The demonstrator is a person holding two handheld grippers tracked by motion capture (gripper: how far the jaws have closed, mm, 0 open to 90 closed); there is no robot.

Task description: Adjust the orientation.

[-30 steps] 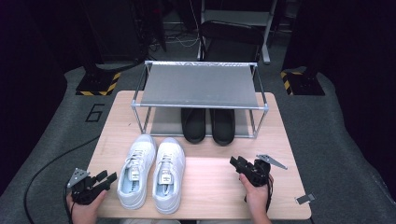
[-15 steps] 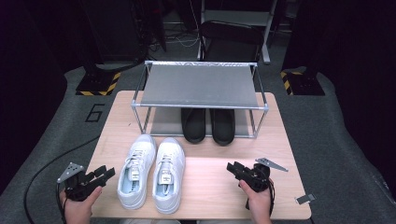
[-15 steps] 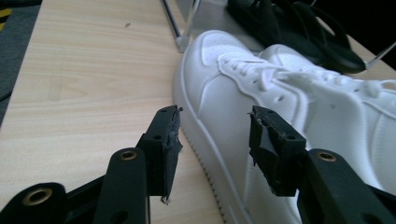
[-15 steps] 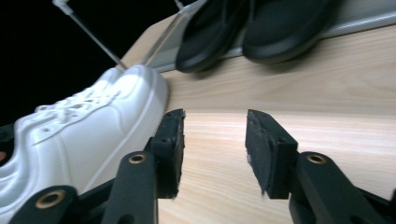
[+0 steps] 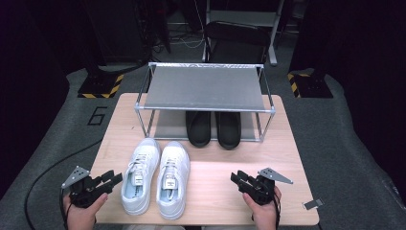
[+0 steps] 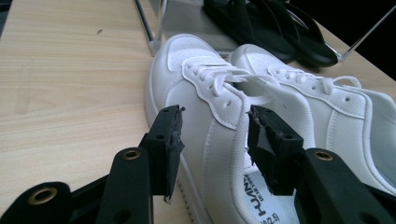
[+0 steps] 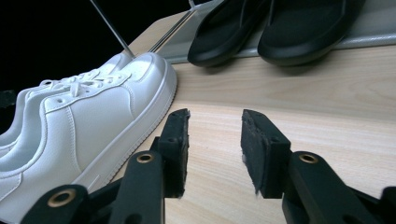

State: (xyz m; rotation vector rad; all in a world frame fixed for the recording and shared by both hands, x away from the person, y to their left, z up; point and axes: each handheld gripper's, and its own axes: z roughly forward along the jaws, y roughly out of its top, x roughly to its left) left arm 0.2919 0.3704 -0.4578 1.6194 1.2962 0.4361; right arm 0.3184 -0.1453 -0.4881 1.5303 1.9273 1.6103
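Pale wood counter (image 5: 210, 182): white leather sneakers (image 5: 155, 175) toes fwd btwn my grippers; left fingers (image 6: 170, 140) released, nearer.

Wooden table (image 5: 287, 158), light grain, rectangular, standing on grey floor (image 5: 349, 158). On it, toward the far edge: metal rack (image 5: 205, 87) with a flat grey top shelf, legs resting on the tabletop. Under the rack, on its low shelf: black slippers (image 5: 213, 128), side by side, toes poking out toward the near side. In front of the rack, left of centre: white sneakers (image 5: 155, 175), paired, touching along their inner sides, toes toward the rack. On the floor just off the table's near right corner: a small grey tag (image 5: 312, 204).
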